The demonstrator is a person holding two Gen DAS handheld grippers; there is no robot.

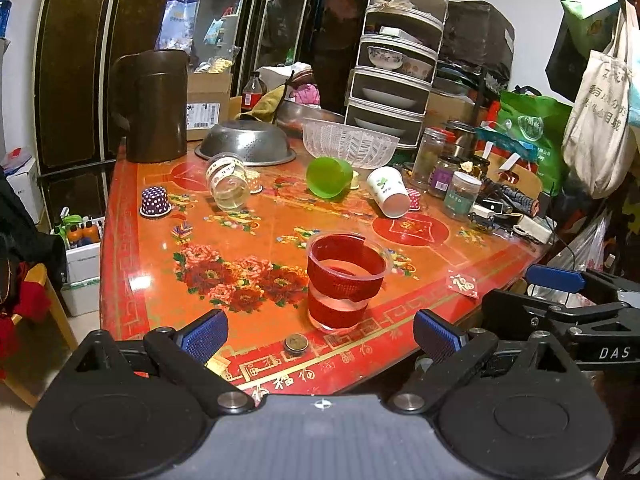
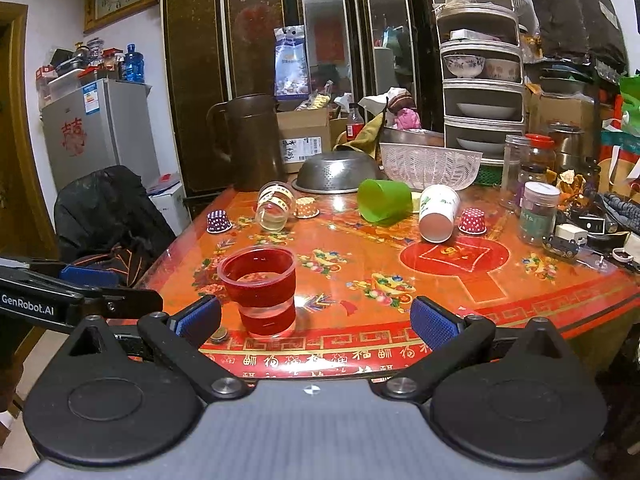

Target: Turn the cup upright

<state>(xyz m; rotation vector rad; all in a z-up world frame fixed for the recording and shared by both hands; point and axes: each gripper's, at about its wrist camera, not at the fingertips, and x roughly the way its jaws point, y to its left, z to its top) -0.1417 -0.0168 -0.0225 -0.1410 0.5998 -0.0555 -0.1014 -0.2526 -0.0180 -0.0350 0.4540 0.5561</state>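
On the near edge of the red floral surface (image 1: pixel 168 280) the red-sleeved clear cup (image 1: pixel 346 280) stands upright, ungripped. Left gripper (image 1: pixel 320 336) and right gripper (image 2: pixel 316 320) jaws apart. Farther back, the taped glass (image 1: pixel 228 186), green cup (image 1: pixel 329 178) and paper cup (image 1: pixel 389 192) lie tipped, judged left to do.

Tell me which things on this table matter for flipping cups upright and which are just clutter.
For the job:
green cup, on its side
white paper cup, on its side
clear glass, on its side
red-banded cup, already upright

Just lying about:
metal colander
clear patterned bowl
brown jug
coin
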